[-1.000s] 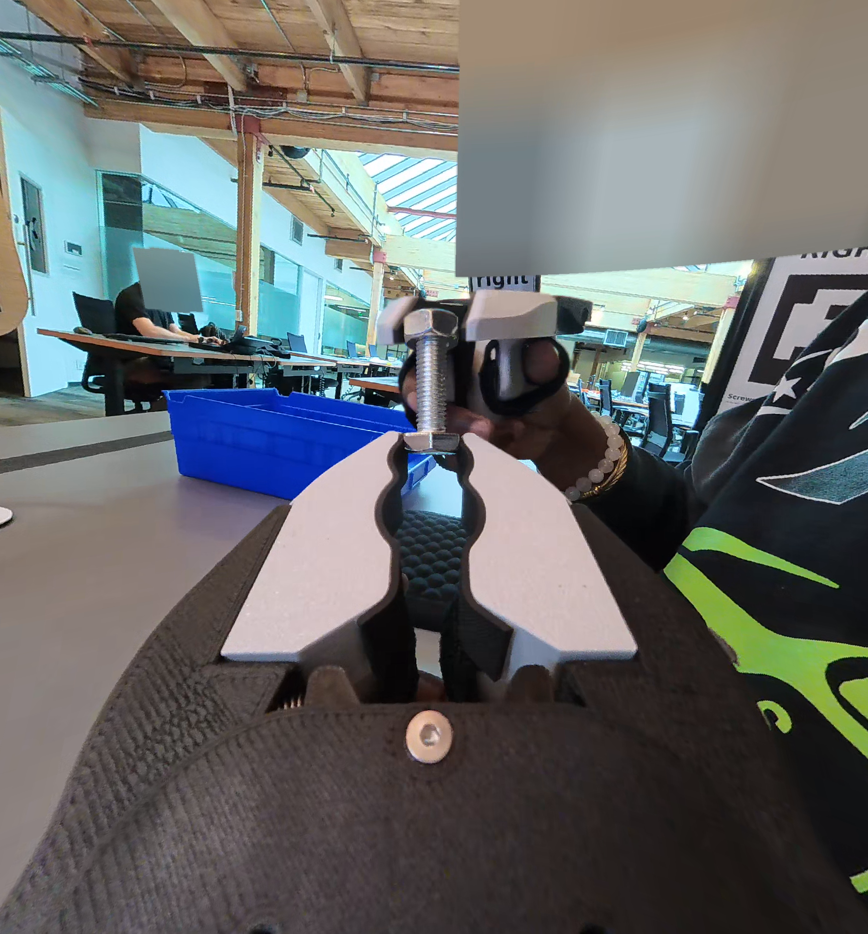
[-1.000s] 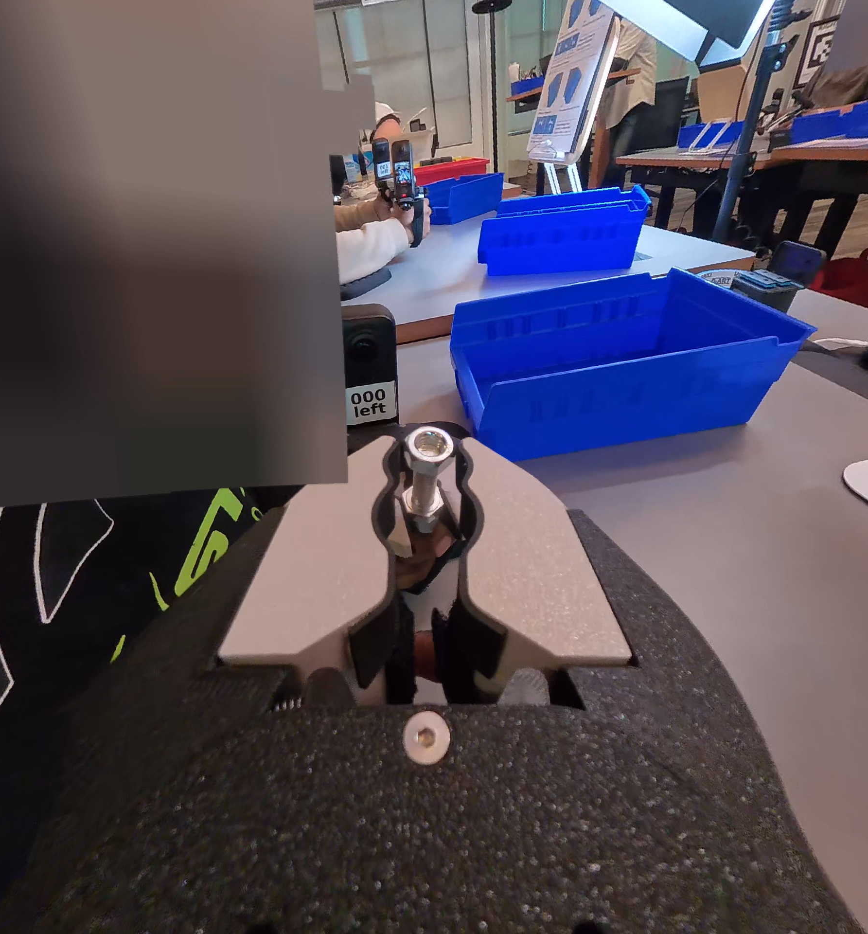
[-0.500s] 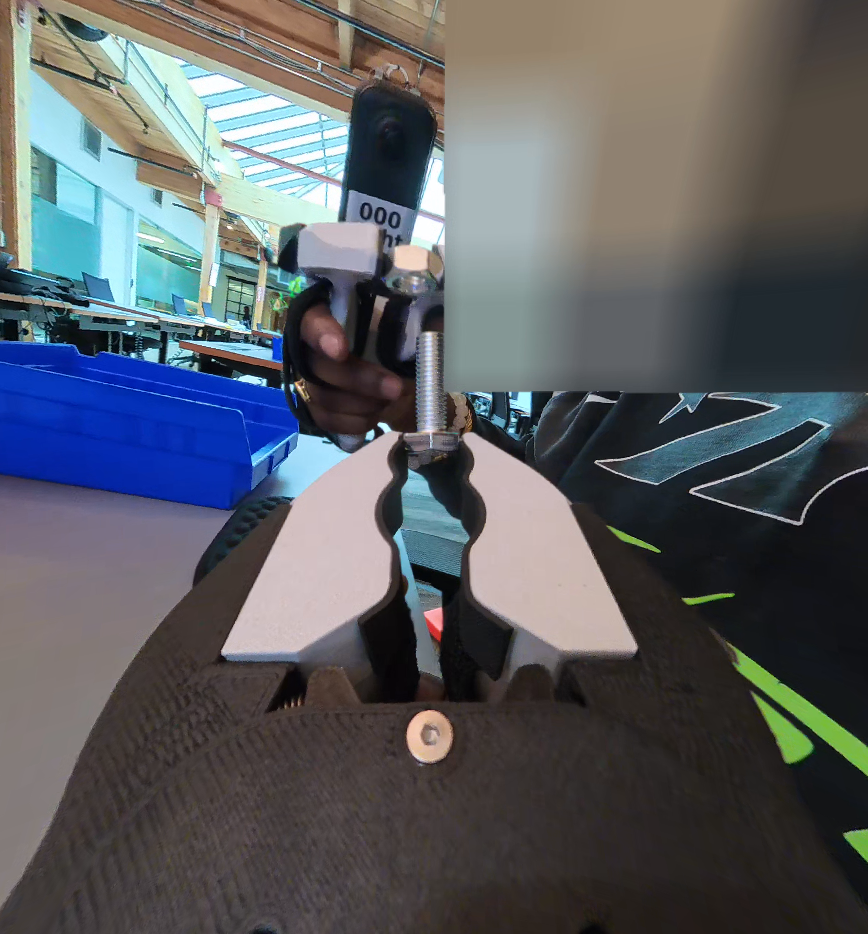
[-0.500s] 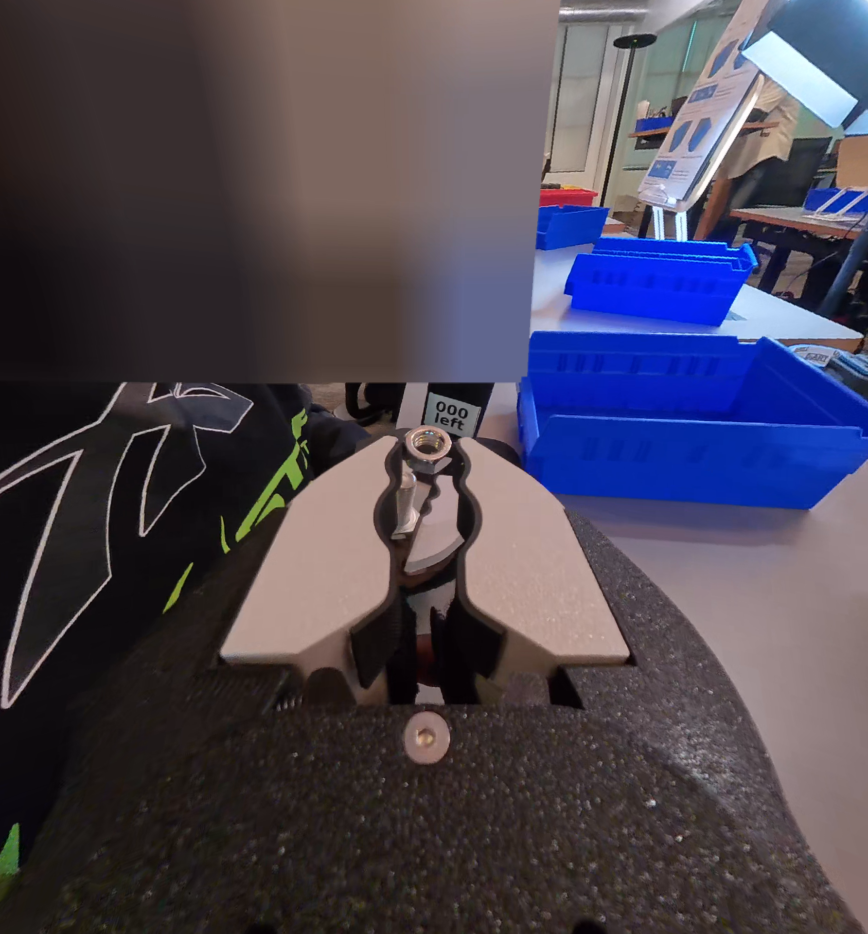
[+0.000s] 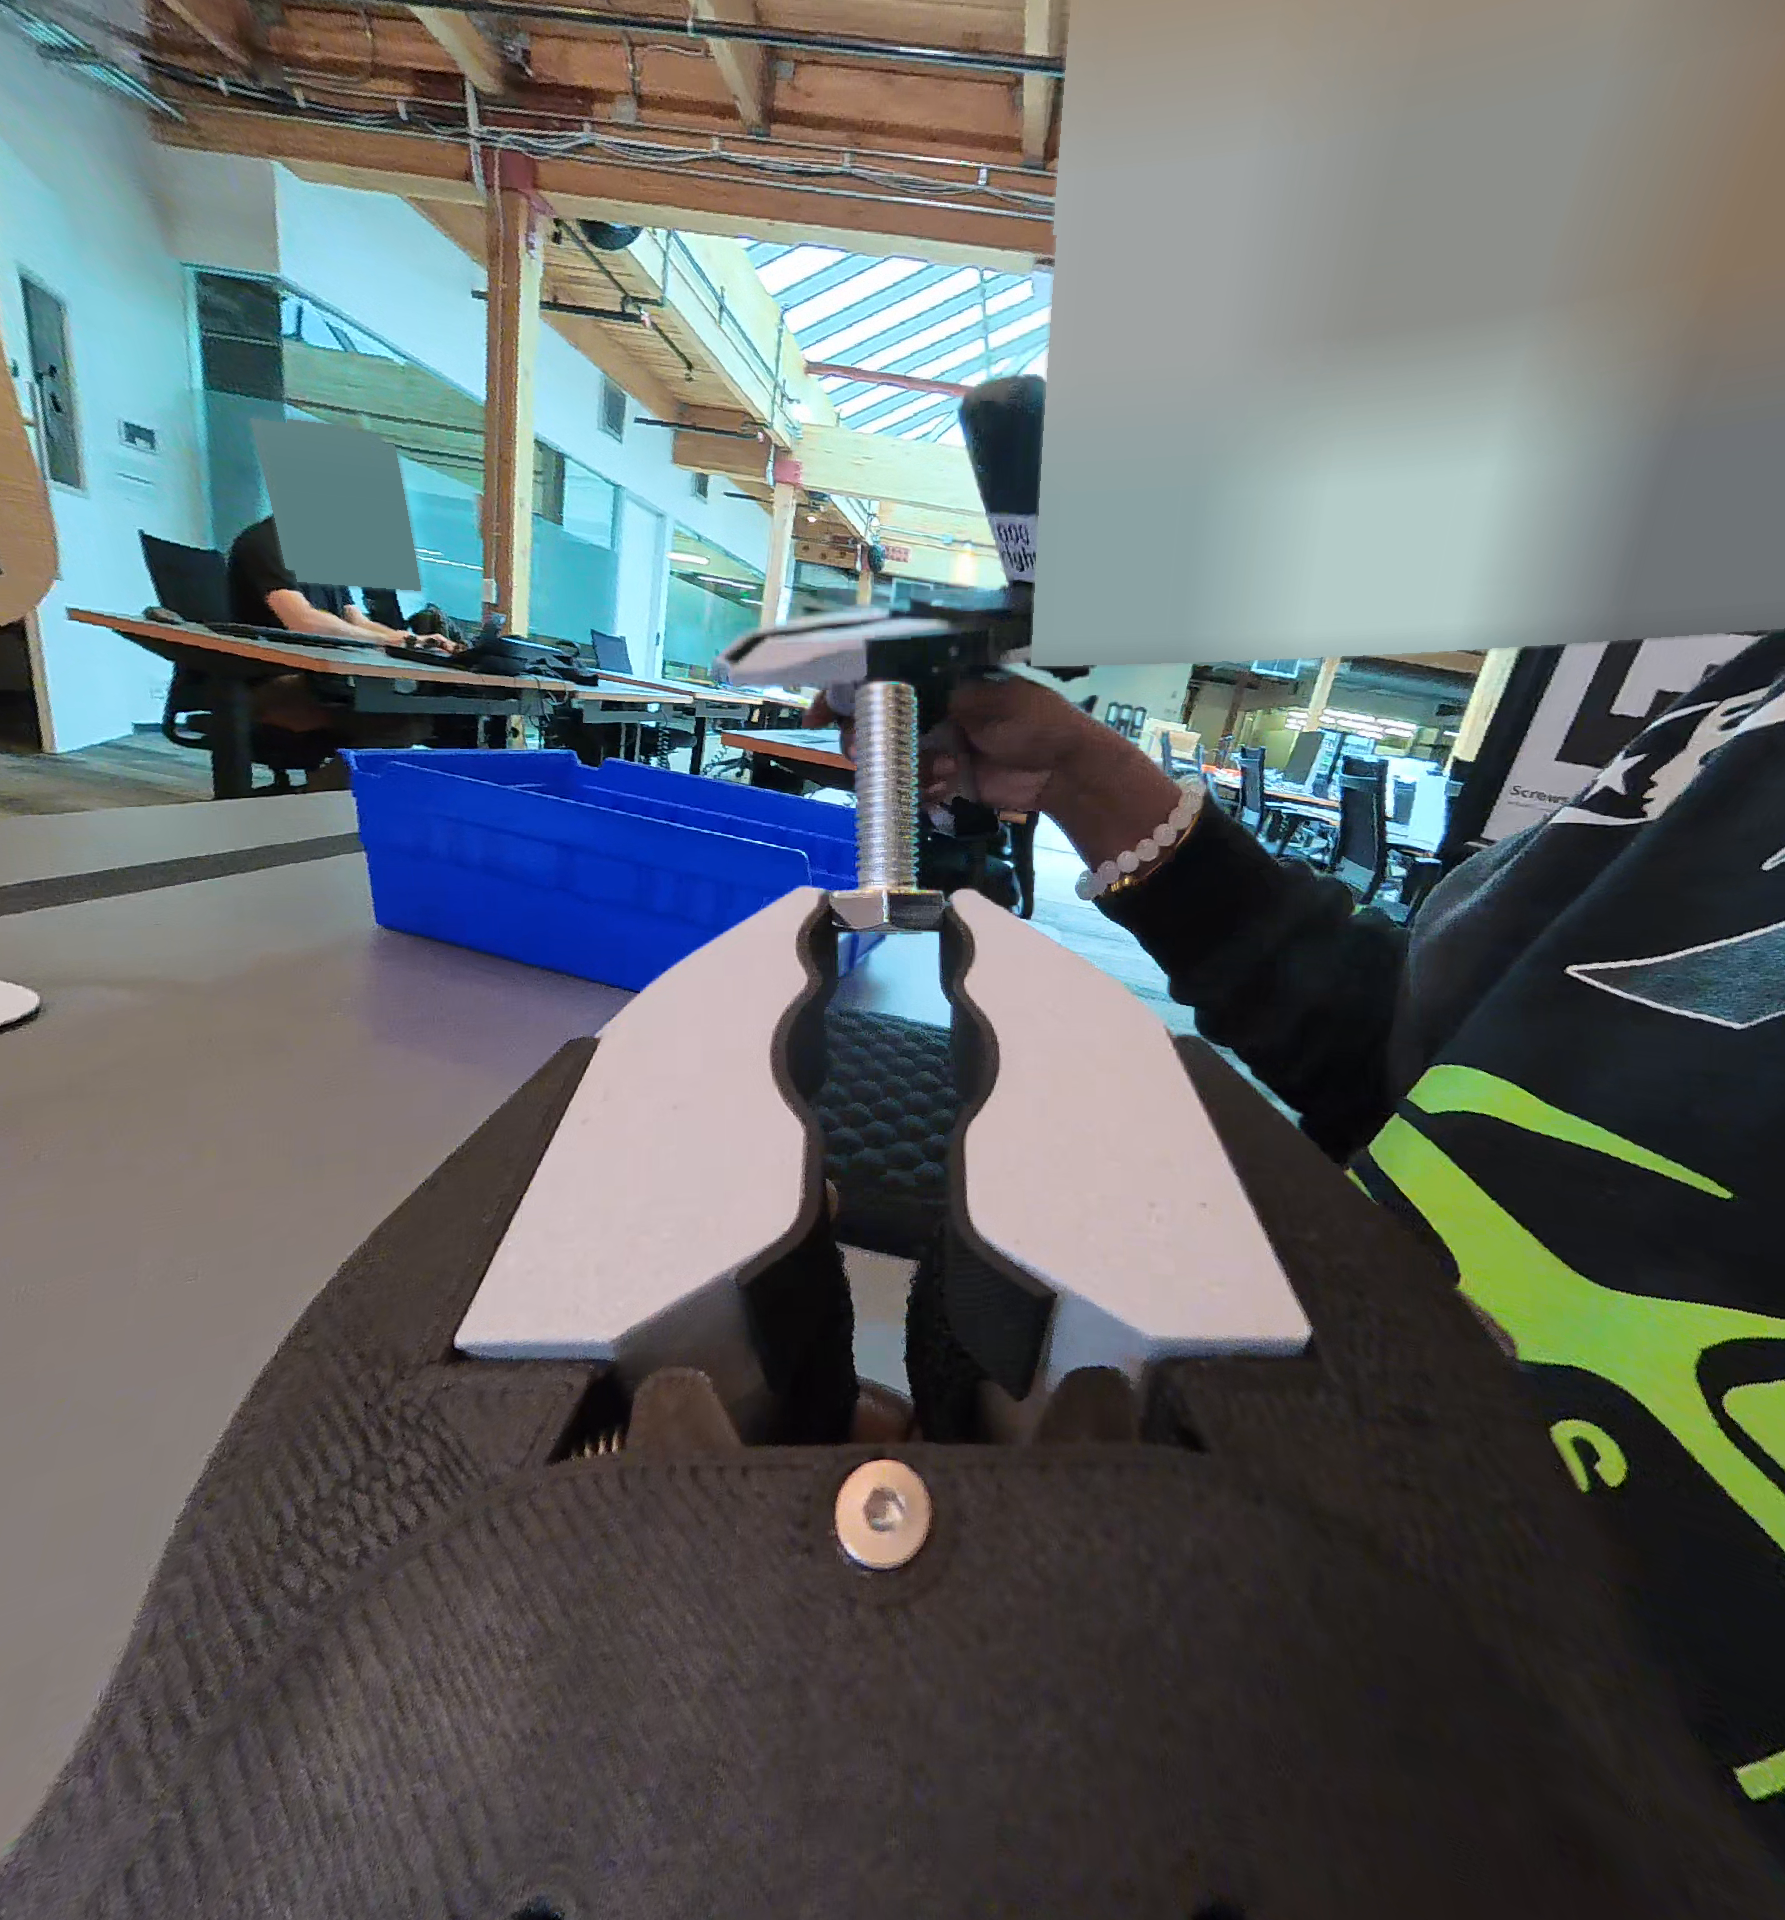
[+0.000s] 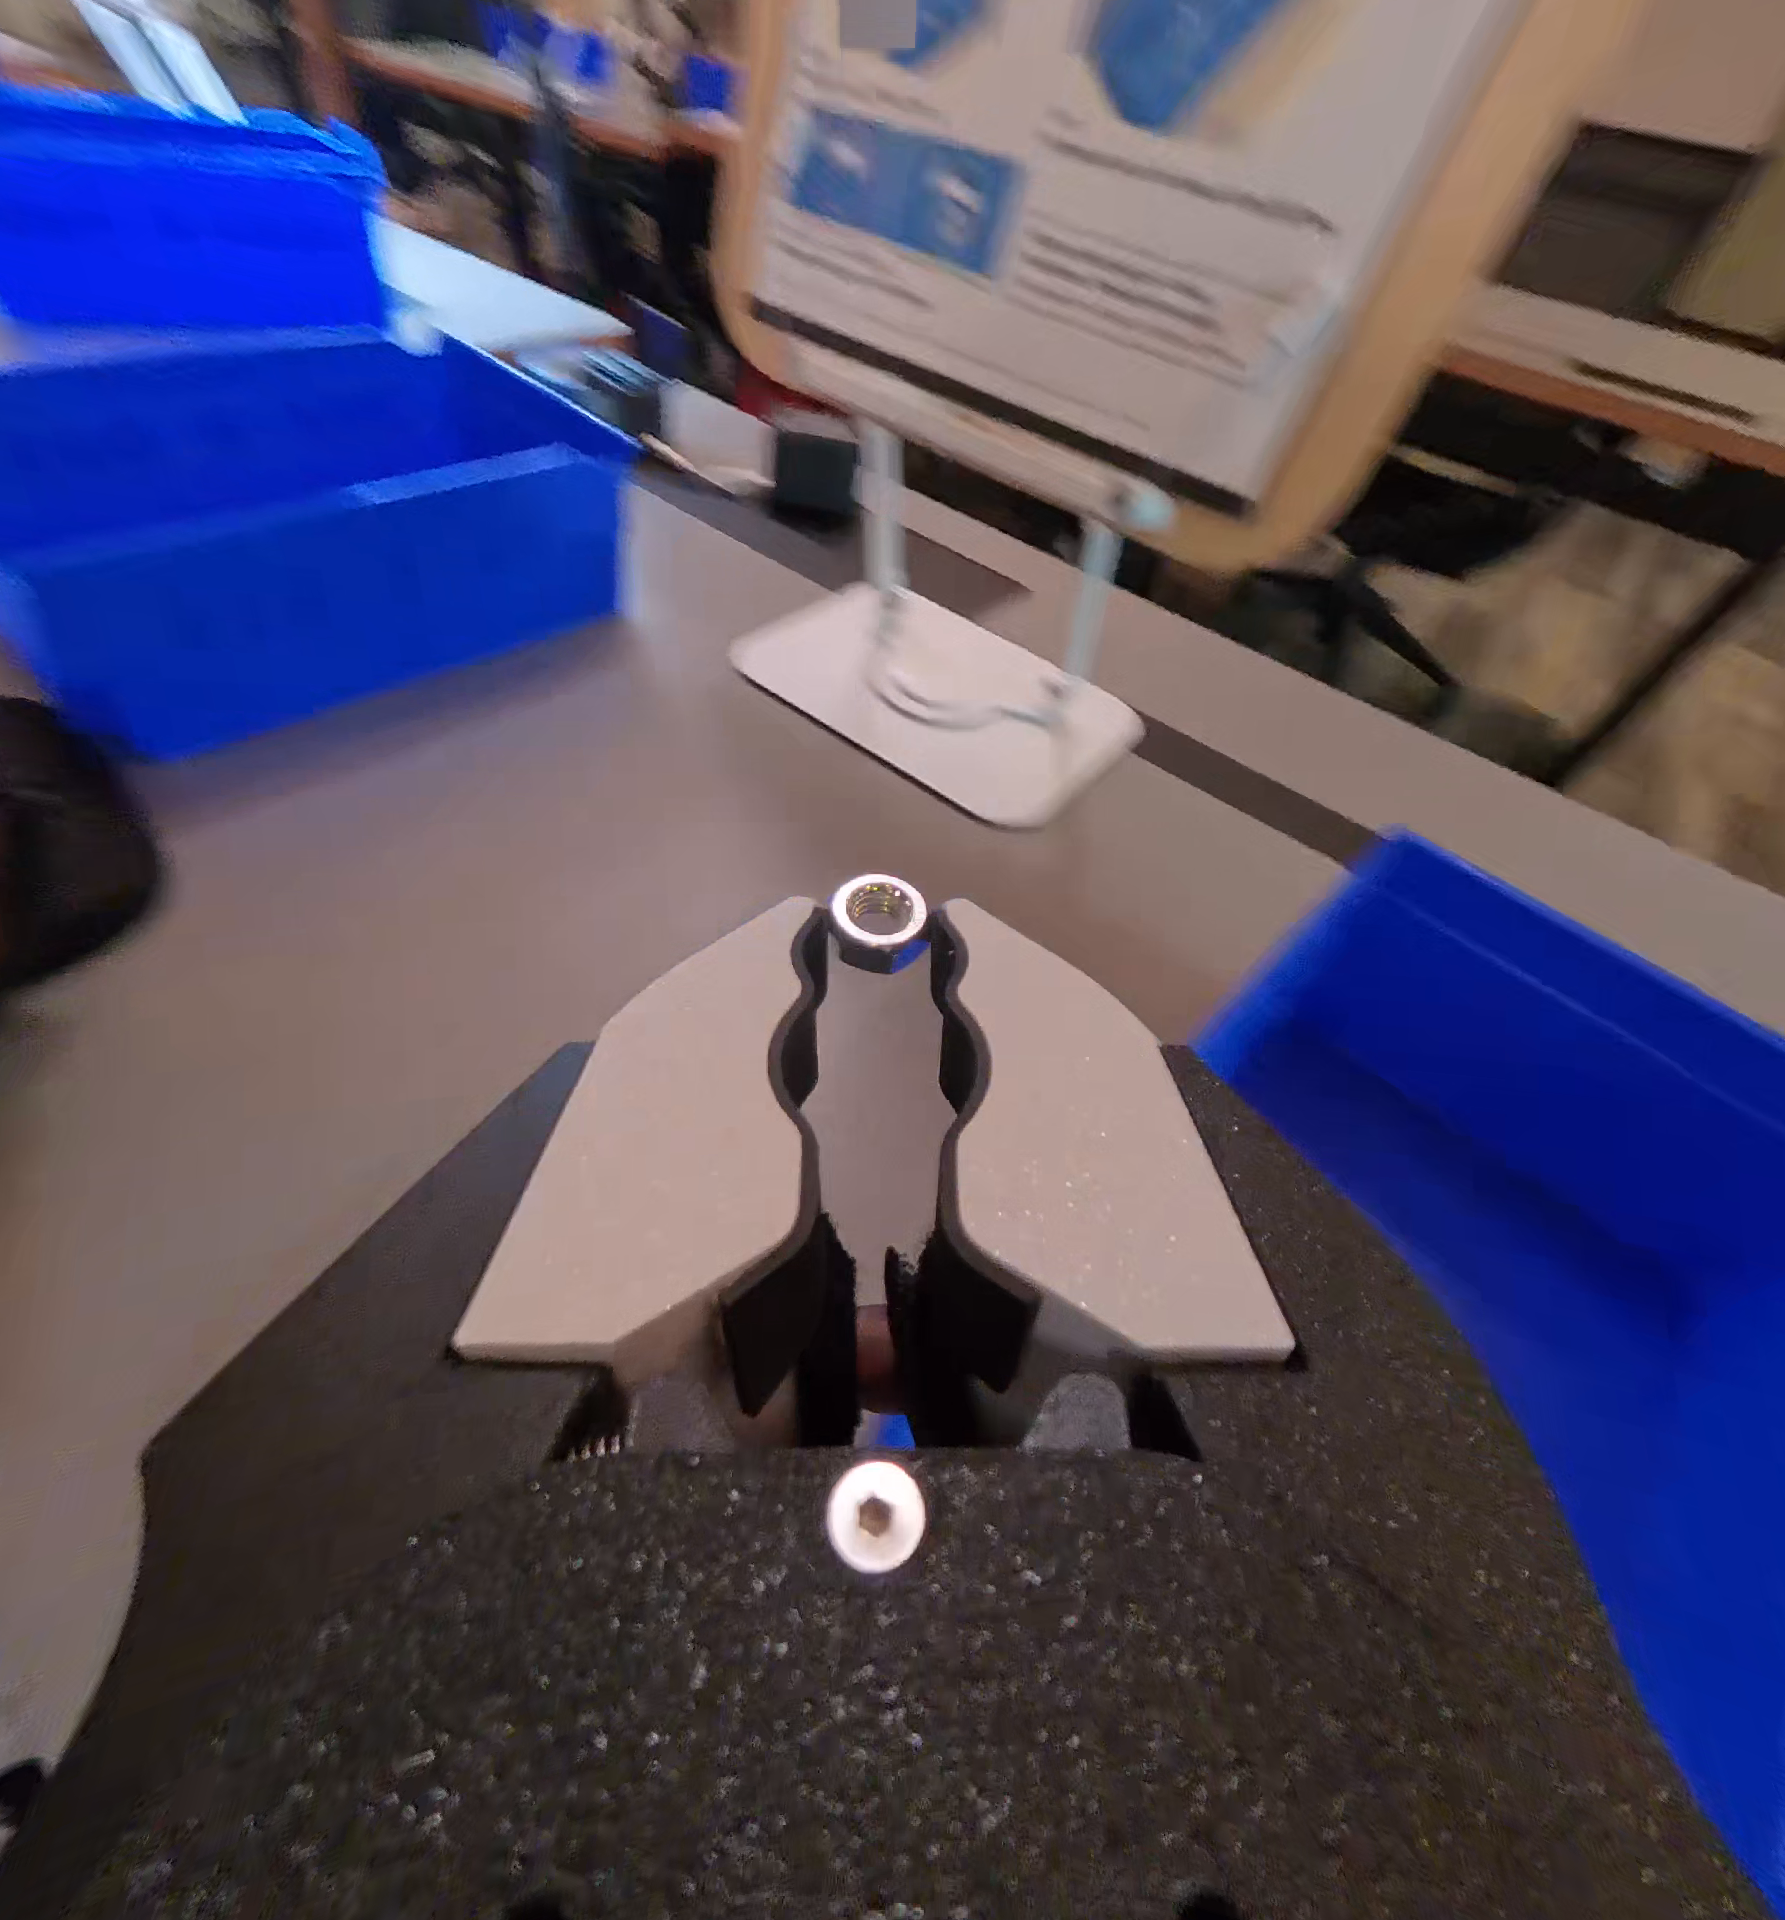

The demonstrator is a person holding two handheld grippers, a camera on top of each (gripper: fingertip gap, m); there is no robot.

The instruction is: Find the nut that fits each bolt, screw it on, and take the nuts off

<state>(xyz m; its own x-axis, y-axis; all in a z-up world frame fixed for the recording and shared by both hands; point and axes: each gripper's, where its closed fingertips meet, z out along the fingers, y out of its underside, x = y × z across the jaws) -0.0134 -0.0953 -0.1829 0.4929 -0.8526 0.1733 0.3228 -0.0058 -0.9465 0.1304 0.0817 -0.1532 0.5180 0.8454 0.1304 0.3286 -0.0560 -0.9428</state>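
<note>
We see the nut (image 6: 877,933) now free of the bolt (image 5: 886,805), pinched in our right gripper (image 6: 875,940) above the table while our left gripper (image 5: 886,914) still clamps the bolt's head, so this removal looks done.

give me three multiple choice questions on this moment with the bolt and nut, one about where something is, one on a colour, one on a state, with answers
1. Where is the bolt gripped by the left gripper?
A. mid-thread
B. at its hex head, shank pointing up
C. at its tip

2. What colour is the bin on the table behind the left gripper?
A. red
B. grey
C. blue

3. What is the state of the right gripper?
A. shut on the nut
B. wide open and empty
C. shut on the bolt

Answers:
1 B: the left wrist view shows the fingertips pinching the hex head with the threads rising above.
2 C: its walls are plainly blue.
3 A: the right wrist view shows the nut clamped between the fingertips, its threaded hole visible and no bolt in it.
</note>
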